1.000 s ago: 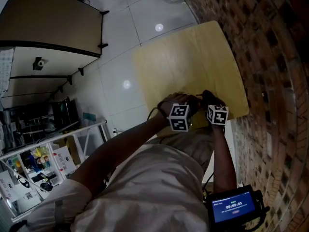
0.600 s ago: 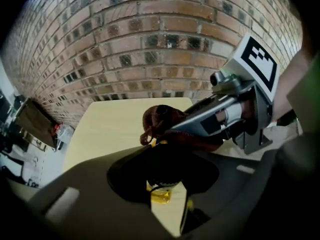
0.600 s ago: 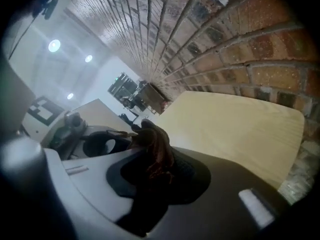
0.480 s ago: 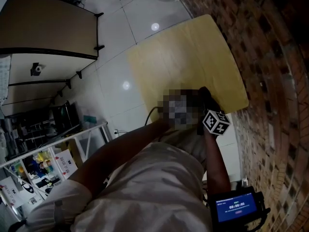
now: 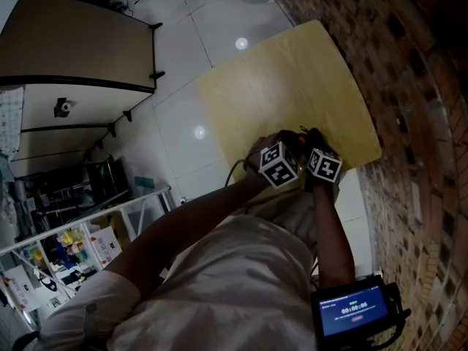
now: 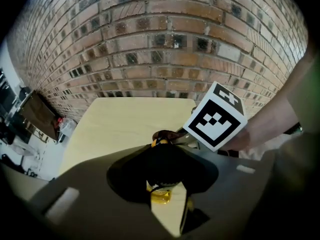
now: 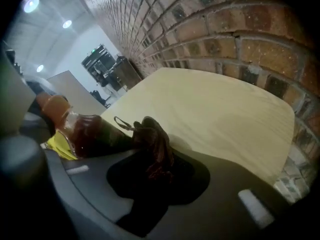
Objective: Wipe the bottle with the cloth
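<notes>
Pale yellow wood forms the worktop (image 5: 292, 72), bare across its whole top. Along the worktop's right side runs a brick wall (image 5: 409, 86) of red-brown bricks with pale joints. Left of the worktop lies a glossy white tiled floor (image 5: 183, 57) with two round glints of ceiling light. Further left of the worktop stands a darker brown table (image 5: 73, 42) on thin black legs, and below that a white wire shelf rack (image 5: 66, 240) crowded with small colourful items too small to tell.

Both tools are over the worktop's near edge, close side by side. The left tool (image 6: 161, 176) is closed part-way round the bottle (image 7: 92, 134), which has an orange cap, dark reddish-brown contents and a yellow label. Whether the bottle rests on the worktop cannot be told. The right tool (image 7: 155, 169) is clamped on a bunched dark maroon cloth (image 7: 152, 139), which lies against the bottle's side above the worktop.

Nearer than the worktop's edge, the person's light shirt fills the foreground, and a small device with a lit blue screen (image 5: 352, 311) sits at the waist.
</notes>
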The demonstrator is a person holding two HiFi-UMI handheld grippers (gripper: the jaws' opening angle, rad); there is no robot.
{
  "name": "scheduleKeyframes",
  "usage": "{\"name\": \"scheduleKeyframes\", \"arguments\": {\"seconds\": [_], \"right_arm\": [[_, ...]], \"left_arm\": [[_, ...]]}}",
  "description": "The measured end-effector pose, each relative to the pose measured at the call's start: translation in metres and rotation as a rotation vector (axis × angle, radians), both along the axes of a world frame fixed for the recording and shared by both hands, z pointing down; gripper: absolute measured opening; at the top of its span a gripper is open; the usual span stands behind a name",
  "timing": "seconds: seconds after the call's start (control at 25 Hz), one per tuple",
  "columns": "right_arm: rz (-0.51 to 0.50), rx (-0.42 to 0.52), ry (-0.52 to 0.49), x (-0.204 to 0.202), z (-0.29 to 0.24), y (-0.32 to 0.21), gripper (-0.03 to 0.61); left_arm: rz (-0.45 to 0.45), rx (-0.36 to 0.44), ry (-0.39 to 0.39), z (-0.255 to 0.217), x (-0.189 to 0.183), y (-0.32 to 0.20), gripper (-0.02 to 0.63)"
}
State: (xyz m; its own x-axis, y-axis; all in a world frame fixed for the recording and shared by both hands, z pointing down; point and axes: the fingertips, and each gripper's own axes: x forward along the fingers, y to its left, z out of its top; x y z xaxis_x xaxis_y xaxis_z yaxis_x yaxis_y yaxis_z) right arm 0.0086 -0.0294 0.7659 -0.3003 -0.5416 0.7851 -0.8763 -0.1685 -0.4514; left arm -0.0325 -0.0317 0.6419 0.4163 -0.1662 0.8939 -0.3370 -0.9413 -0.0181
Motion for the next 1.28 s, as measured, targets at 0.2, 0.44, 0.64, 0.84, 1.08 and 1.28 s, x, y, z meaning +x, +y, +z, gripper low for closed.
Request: {"name": "scheduleKeyframes", "arguments": {"seconds": [0.2, 0.44, 0.64, 0.84, 1.08, 1.28], "right_arm": [[0.032, 0.152, -0.068, 0.019, -0.038, 0.001, 0.078], [-0.204, 0.305, -0.112, -0.031, -0.072, 0.047, 0.078], [-0.178, 0.292, -0.176, -0.055, -0.077, 0.036, 0.078], [-0.118, 0.177, -0.235, -0.056, -0.062, 0.028, 0.078], [-0.100, 0.017, -0.242, -0.065, -0.022, 0.019, 0.078], [-0.100, -0.099, -0.309, -0.076, 0.000, 0.012, 0.078]], "left_arm": [[-0.035, -0.010, 0.007, -0.003, -0.001, -0.003, 0.153], [-0.115, -0.010, 0.010, -0.001, -0.002, -0.004, 0.153], [-0.130, -0.007, 0.010, -0.001, 0.001, -0.005, 0.153], [-0.131, -0.007, 0.009, 0.000, 0.002, -0.007, 0.153], [-0.119, -0.016, 0.011, -0.001, 0.002, -0.007, 0.153], [-0.095, -0.022, 0.022, 0.001, 0.000, -0.018, 0.153]]}}
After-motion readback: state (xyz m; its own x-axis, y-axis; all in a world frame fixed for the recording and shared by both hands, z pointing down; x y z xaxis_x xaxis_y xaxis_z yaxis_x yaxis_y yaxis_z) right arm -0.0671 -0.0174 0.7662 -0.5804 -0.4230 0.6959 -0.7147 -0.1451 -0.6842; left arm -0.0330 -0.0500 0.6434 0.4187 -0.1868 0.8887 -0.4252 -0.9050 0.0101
